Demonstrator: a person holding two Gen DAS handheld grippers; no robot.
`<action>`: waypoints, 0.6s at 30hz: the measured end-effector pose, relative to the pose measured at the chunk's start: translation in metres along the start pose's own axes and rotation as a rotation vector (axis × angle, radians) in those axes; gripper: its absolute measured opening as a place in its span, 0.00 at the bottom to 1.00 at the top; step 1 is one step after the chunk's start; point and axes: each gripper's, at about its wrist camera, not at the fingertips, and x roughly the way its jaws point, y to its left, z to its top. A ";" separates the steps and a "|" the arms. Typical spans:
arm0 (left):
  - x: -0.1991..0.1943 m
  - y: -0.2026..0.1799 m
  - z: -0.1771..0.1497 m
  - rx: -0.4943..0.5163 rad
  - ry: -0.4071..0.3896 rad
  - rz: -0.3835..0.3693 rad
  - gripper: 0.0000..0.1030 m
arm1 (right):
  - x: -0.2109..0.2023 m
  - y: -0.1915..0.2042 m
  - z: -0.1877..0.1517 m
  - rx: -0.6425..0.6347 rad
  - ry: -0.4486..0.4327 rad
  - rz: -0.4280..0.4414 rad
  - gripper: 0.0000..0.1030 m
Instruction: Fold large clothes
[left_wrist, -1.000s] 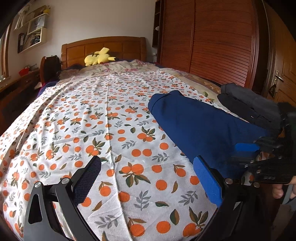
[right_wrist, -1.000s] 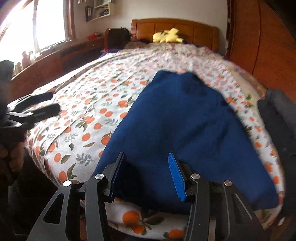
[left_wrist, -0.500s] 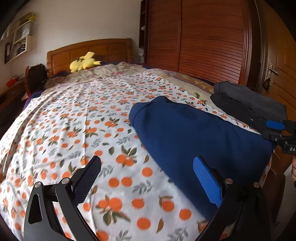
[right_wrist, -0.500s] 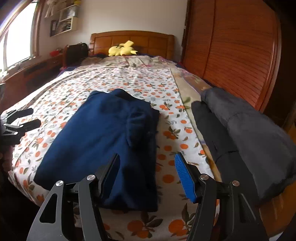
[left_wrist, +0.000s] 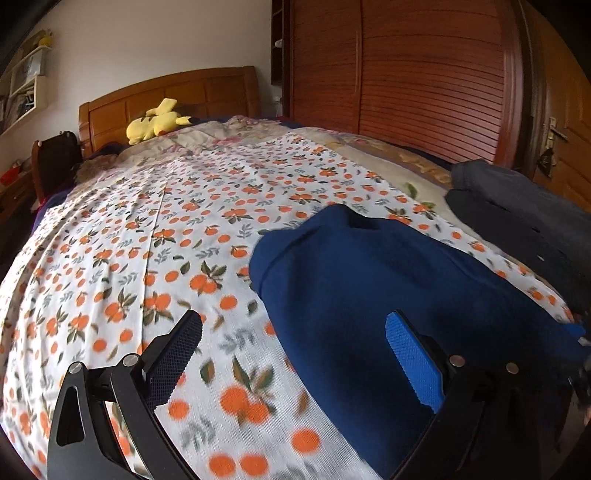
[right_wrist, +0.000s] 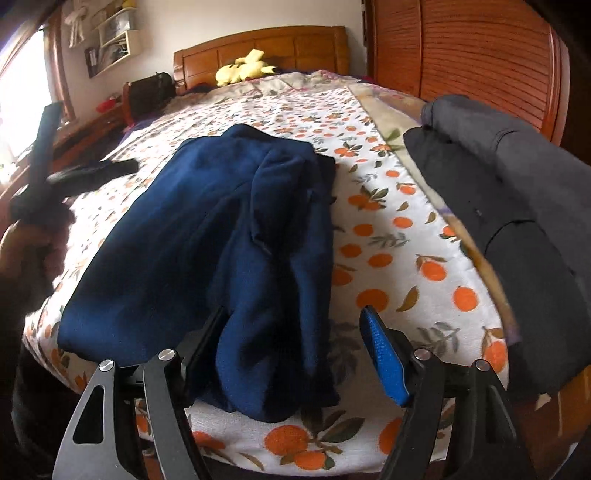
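Note:
A dark blue garment (right_wrist: 192, 236) lies folded lengthwise on the bed, a folded-over part (right_wrist: 288, 229) running along its right side. My right gripper (right_wrist: 295, 350) hangs over its near end. The jaws are opening, the cloth's near edge lies between them, and the pads do not press on it. In the left wrist view the blue garment (left_wrist: 369, 280) lies to the right. My left gripper (left_wrist: 295, 350) is open above the sheet beside the garment's left edge, with nothing held. In the right wrist view the left gripper (right_wrist: 92, 171) shows at the far left, held by a hand (right_wrist: 26, 240).
The bed carries a white sheet printed with oranges (left_wrist: 147, 240). A pile of dark grey clothes (right_wrist: 517, 206) sits on the right edge. A yellow plush toy (left_wrist: 155, 123) lies by the wooden headboard (left_wrist: 166, 96). A wooden wardrobe (left_wrist: 424, 81) stands on the right.
The left gripper has moved right, closer to the blue garment. The right gripper's jaws have widened and it has shifted to the garment's right near end.

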 end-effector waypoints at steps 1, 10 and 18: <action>0.008 0.003 0.004 0.001 0.005 0.007 0.97 | 0.000 0.001 -0.001 0.000 0.003 0.006 0.68; 0.065 0.016 0.027 0.018 0.051 0.030 0.97 | 0.000 -0.001 -0.004 -0.003 -0.014 0.042 0.67; 0.102 0.022 0.027 0.013 0.109 0.049 0.97 | 0.000 -0.001 -0.003 0.000 -0.013 0.046 0.67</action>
